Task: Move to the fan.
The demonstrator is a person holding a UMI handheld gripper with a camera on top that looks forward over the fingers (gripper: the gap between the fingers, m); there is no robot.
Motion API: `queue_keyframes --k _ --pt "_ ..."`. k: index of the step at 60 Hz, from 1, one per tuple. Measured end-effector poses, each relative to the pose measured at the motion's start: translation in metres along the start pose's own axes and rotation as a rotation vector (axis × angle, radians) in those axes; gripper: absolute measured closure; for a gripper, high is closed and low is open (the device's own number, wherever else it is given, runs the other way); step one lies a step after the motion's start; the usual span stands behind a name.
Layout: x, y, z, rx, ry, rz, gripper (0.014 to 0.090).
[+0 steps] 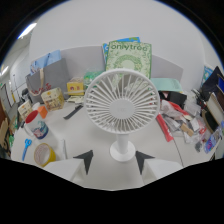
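A white desk fan (121, 102) is seen upright just ahead of the gripper (114, 161), whose fingers are held wide apart, gripping nothing.

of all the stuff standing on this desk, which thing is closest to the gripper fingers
The white fan: its round base stands just ahead of the open gripper, roughly centred between the fingers. Everything else sits farther back or off to either side.

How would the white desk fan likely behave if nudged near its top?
The fan probably tips easily: a wide round head sits on a thin stem over a small base. It looks like light plastic. The open claw stands either side of the base.
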Motion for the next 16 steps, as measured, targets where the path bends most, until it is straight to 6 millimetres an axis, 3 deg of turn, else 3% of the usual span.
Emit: queue_keyframes --k 16 --pt "-0.0001 0.0001 0.0004 0.0 0.003 0.004 0.0207"
